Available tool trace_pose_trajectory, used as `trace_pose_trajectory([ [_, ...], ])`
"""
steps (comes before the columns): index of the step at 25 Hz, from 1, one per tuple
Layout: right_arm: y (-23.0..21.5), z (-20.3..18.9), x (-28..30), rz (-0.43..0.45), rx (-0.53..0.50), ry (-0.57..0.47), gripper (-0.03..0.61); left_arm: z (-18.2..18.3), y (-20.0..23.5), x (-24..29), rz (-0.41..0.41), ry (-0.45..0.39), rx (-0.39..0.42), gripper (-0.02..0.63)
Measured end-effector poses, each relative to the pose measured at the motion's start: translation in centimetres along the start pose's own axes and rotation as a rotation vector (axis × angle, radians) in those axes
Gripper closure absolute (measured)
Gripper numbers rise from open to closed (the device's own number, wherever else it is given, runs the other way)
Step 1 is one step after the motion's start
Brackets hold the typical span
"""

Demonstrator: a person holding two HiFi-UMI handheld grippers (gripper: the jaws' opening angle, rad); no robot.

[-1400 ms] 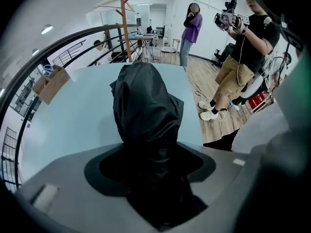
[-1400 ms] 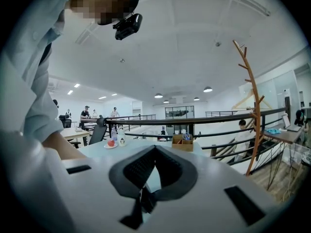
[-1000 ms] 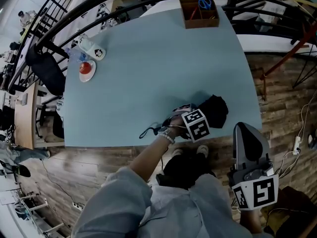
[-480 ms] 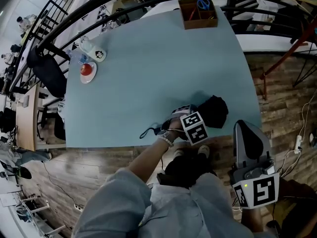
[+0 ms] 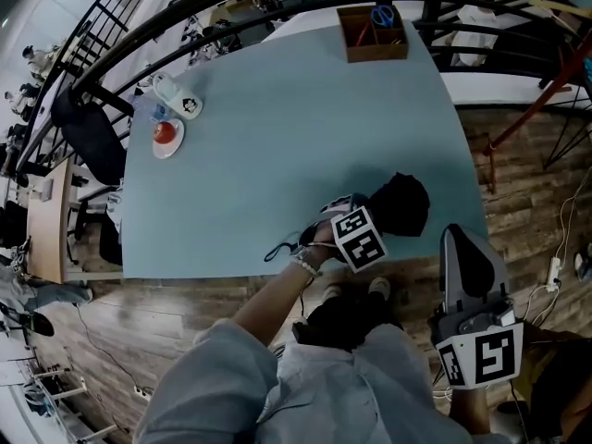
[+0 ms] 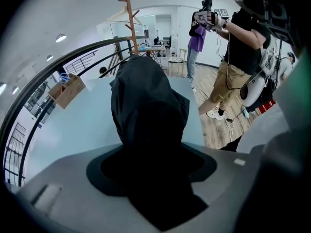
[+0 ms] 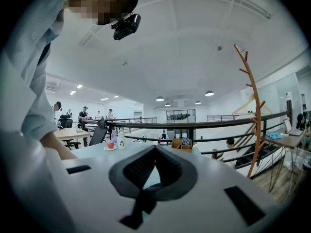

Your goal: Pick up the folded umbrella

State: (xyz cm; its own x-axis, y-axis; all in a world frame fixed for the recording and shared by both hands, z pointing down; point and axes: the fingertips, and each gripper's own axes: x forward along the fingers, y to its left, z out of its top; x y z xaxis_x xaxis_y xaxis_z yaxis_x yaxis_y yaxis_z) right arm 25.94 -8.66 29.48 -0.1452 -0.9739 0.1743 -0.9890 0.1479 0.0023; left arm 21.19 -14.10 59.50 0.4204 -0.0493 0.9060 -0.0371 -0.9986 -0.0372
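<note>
The folded black umbrella (image 5: 401, 203) lies near the front right edge of the light blue table (image 5: 277, 128). Its thin strap (image 5: 280, 246) trails left along the edge. My left gripper (image 5: 372, 215) is at the umbrella's left end, shut on it. In the left gripper view the dark umbrella fabric (image 6: 146, 106) fills the space between the jaws and hides their tips. My right gripper (image 5: 461, 239) hangs off the table to the right, above the wooden floor. In the right gripper view its jaws (image 7: 155, 152) meet with nothing between them.
A wooden box with blue scissors (image 5: 373, 28) stands at the table's far edge. A plate with a red thing (image 5: 165, 135) and a white bottle (image 5: 176, 93) sit far left. A black railing (image 5: 139, 35) curves behind. A standing person (image 6: 243, 57) shows beyond the table.
</note>
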Motion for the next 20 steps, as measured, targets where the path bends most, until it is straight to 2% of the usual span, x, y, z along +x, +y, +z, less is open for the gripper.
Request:
trace_pose_trajectory([
  [5, 0.8, 0.7, 0.0, 0.009, -0.013, -0.018, 0.581, 0.8, 1.3, -2.7, 0.030, -0.088, -0.069, 0.327],
  [20, 3.8, 3.0, 1.0, 0.040, -0.063, -0.069, 0.581, 2.2, 3.8, -14.0, 0.156, -0.381, -0.187, 0.327],
])
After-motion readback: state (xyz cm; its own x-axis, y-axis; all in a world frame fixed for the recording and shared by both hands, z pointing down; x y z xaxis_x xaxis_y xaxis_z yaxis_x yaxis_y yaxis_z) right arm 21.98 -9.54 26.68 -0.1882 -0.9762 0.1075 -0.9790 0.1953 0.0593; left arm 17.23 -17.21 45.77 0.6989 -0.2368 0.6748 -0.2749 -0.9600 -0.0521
